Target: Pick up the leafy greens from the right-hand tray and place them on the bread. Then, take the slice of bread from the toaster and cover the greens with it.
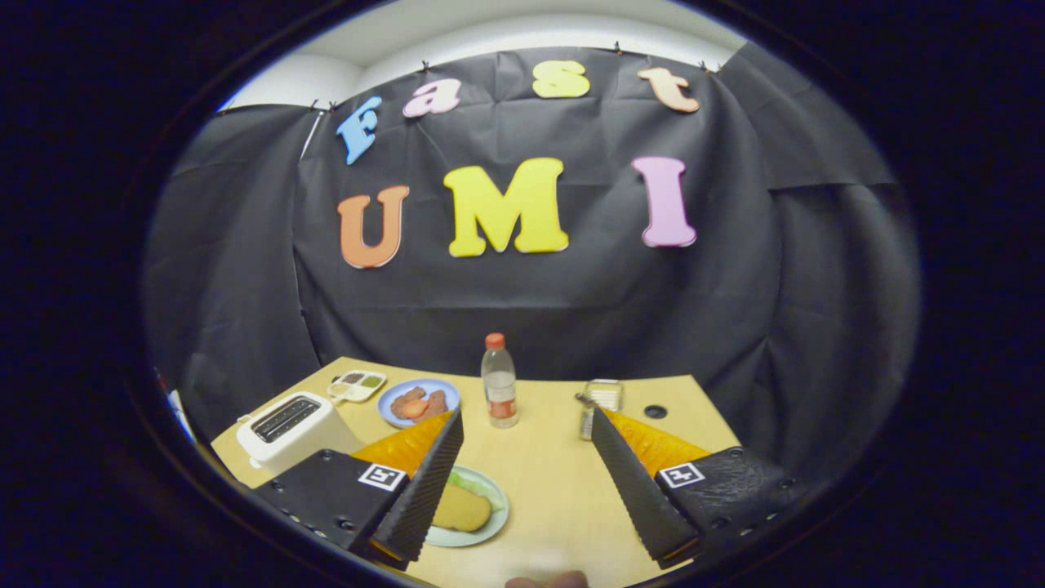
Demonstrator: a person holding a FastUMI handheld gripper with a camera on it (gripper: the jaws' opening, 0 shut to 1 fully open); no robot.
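Note:
My gripper (526,420) is held above the wooden table (555,474), open, with nothing between its fingers. Just beside the left finger (424,490) lies a pale green plate (494,523) holding a slice of bread (461,508) with a strip of leafy greens (472,483) along its far side; the finger hides part of the plate. A white toaster (290,429) stands to the left, beyond the left finger; I cannot tell what is in its slots. A metal tray (602,395) sits beyond the right finger, its contents unclear.
A clear plastic bottle with a red cap (499,382) stands ahead between the fingers. A blue plate with reddish-brown food (420,401) and a small divided white tray (357,385) lie behind the toaster. A dark round hole (655,411) marks the table at far right. Fingertips of a hand (545,581) show at the near edge.

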